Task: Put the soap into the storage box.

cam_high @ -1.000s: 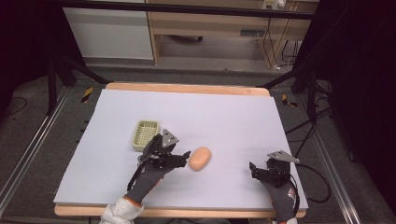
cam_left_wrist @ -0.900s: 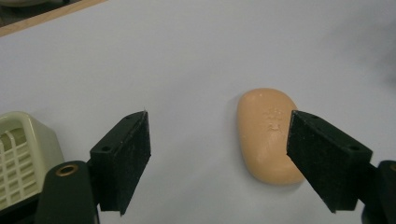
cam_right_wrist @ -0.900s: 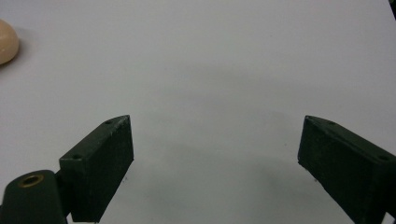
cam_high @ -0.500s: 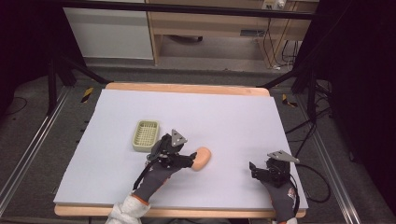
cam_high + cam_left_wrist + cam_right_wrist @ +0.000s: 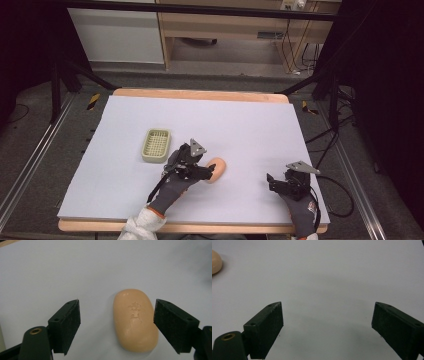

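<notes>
A peach-coloured oval soap bar [image 5: 217, 169] lies on the white table sheet [image 5: 235, 125] near the front middle. In the left gripper view the soap bar [image 5: 135, 320] lies between the two black pads, close to the right-hand one, with a wide gap to the other. My left gripper [image 5: 209, 172] is open around the near end of the bar. A pale green soap dish [image 5: 156, 145] sits just left of that gripper. My right gripper [image 5: 270, 182] rests open at the front right, with nothing between its pads [image 5: 265, 330]; the soap bar [image 5: 215, 261] peeks in at that view's upper left.
The wooden table edge [image 5: 200, 94] frames the sheet. Cables [image 5: 345, 190] trail off the right side. Shelving and dark stands rise behind the table.
My left gripper has slid right and forward, from beside the green dish up to the soap bar, so the bar now lies between its open jaws. The right gripper stayed still.
</notes>
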Motion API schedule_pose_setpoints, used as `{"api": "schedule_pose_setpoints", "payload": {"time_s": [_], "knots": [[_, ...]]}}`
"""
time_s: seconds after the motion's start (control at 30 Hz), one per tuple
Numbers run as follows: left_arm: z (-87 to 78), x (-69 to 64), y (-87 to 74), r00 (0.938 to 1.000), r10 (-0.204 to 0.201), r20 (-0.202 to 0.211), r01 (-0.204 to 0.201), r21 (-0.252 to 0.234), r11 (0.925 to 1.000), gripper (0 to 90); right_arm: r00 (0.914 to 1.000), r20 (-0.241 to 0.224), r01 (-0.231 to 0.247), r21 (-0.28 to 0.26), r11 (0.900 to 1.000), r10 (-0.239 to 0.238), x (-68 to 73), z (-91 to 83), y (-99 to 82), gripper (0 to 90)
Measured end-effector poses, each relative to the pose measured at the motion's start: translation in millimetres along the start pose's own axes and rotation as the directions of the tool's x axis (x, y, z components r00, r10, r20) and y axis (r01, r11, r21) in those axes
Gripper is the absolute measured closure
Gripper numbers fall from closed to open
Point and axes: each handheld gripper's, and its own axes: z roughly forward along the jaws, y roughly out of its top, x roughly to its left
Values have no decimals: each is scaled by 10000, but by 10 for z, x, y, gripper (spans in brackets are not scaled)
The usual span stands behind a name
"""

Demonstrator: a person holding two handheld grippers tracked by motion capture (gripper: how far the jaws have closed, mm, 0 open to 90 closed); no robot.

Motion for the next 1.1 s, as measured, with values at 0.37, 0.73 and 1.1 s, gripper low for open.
{"api": "schedule_pose_setpoints", "payload": {"time_s": [0.37,0.73,1.1], "knots": [[133,-79,8,9998,130,150,-133,257,9996,198,10000,-55,-45,9,10000,45,1,2,1,105],[265,-140,6,9994,191,272,-208,613,9979,177,10000,-73,-65,23,10000,66,1,4,1,104],[370,-203,-21,9990,372,262,-396,954,9947,175,9999,-69,-76,37,10000,76,3,6,2,104]]}}
